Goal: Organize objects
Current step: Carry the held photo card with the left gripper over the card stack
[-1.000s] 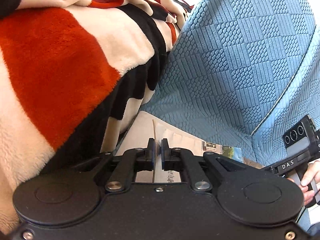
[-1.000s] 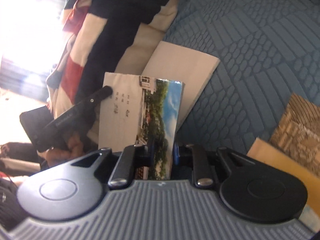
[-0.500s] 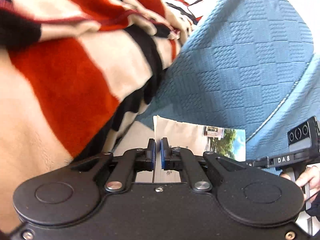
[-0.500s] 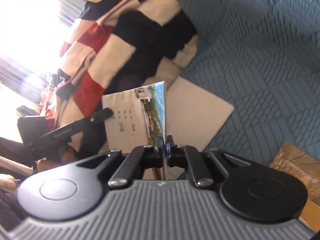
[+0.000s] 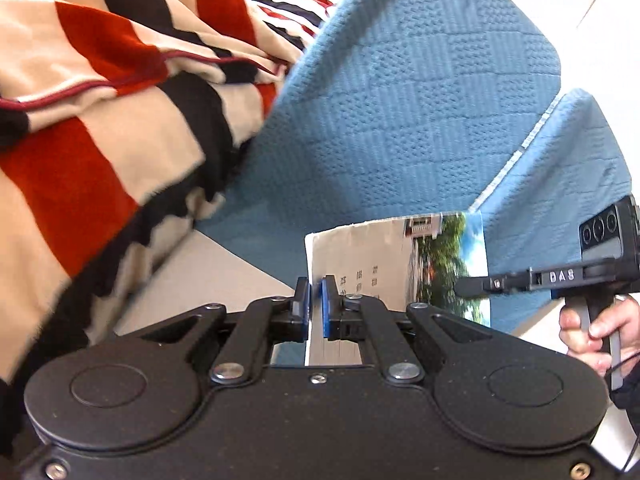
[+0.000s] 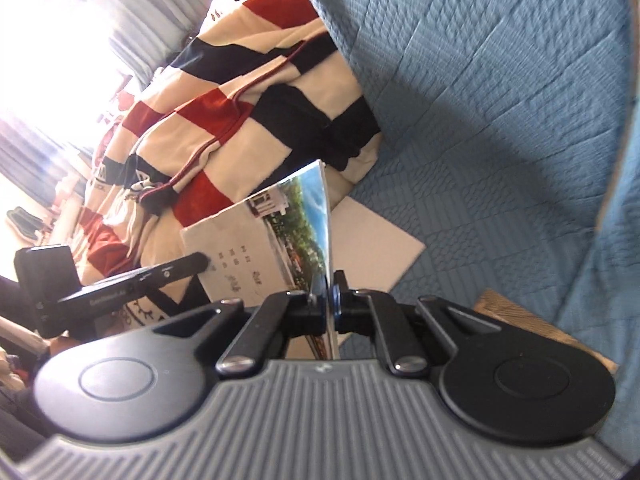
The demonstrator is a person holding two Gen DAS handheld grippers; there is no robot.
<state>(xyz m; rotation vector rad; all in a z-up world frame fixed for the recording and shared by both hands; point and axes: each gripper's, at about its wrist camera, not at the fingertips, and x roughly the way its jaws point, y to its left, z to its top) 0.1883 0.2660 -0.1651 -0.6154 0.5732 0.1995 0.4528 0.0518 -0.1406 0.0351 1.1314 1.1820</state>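
I have the booklet (image 5: 384,264) pinched from both sides and held clear of the blue sofa cover (image 5: 400,120); my left gripper (image 5: 316,306) has its blue pads pressed together on the pale, text-printed edge, and my right gripper (image 6: 330,308) is clamped on the edge that carries the landscape photo; both grips look thin, right at the margin of the paper.

In the right wrist view the booklet stands tilted between the two tools, above a flat grey board (image 6: 376,240) that lies on the sofa seat; the striped blanket (image 6: 248,92) is heaped just behind it, and a brown patterned piece (image 6: 520,316) shows at the lower right.

To do this step well, I judge that I should carry both hands as one, keeping the gap between them constant; pull them apart and the cover may tear or slip out of one pinch; push them together and the pages will buckle.

I would keep the booklet above the blanket folds so that no corner snags; I would then lower it flat onto whichever pile it belongs to, letting one edge touch down before I loosen either grip; which pile that is, I cannot tell from here.
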